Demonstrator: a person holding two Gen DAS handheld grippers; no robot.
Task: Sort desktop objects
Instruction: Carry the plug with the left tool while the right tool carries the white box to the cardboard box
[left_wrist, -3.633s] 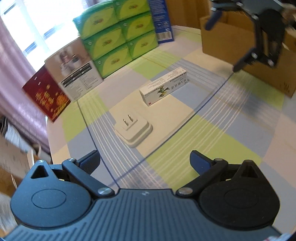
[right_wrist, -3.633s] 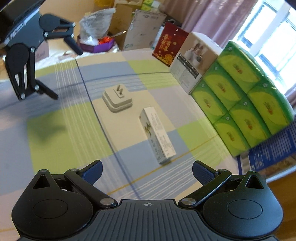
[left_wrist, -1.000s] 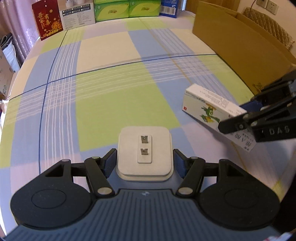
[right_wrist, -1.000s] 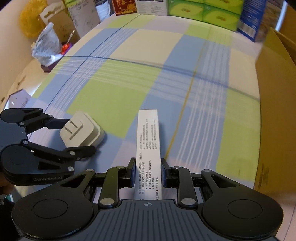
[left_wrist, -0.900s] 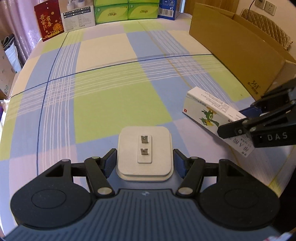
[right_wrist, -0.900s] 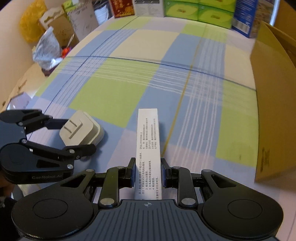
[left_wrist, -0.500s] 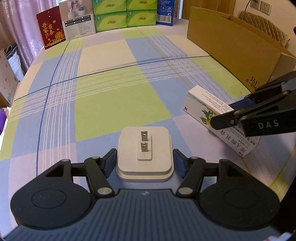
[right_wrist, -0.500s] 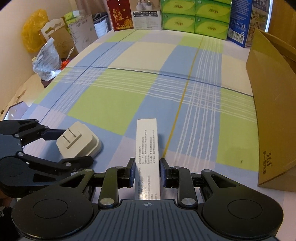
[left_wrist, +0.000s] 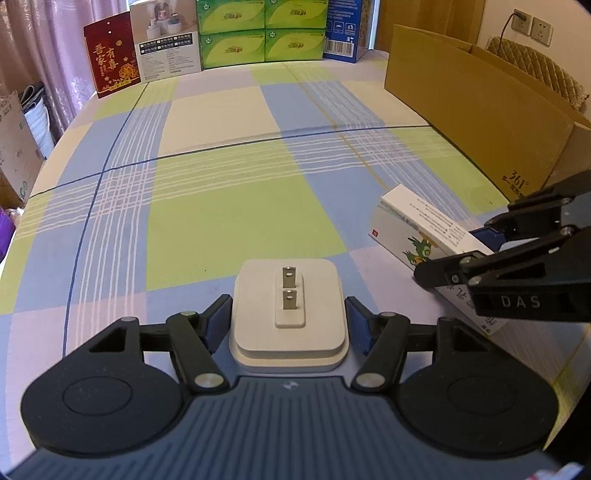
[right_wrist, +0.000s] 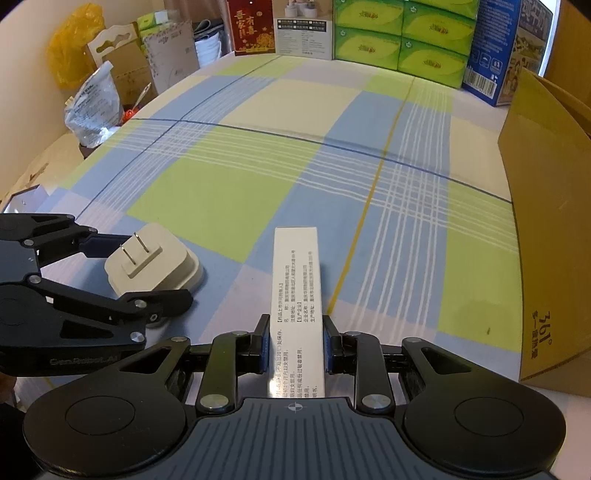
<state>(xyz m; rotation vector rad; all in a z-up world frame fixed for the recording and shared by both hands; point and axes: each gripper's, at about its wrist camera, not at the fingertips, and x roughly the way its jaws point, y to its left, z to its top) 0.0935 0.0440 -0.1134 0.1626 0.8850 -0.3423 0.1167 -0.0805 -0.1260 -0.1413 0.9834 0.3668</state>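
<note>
My left gripper (left_wrist: 288, 321) is shut on a white plug adapter (left_wrist: 290, 291), whose two prongs point up. In the right wrist view the same adapter (right_wrist: 155, 258) hangs tilted above the cloth between the left gripper's (right_wrist: 147, 267) black fingers. My right gripper (right_wrist: 295, 347) is shut on a long white medicine box (right_wrist: 297, 280), gripped near its near end and pointing away. From the left wrist view that medicine box (left_wrist: 417, 229) shows a green bird print, with the right gripper (left_wrist: 452, 254) clamped on it at the right.
A checked tablecloth (left_wrist: 221, 221) covers the table. A large open cardboard box (left_wrist: 480, 110) (right_wrist: 546, 221) stands along the right side. Green tissue boxes (left_wrist: 262, 33), a red box (left_wrist: 110, 62) and a blue box (right_wrist: 506, 55) line the far edge. A plastic bag (right_wrist: 92, 107) lies off the left edge.
Both grippers keep hold of their objects and have tilted upward, bringing the far row of boxes into view. The adapter now hangs more tilted beside the medicine box.
</note>
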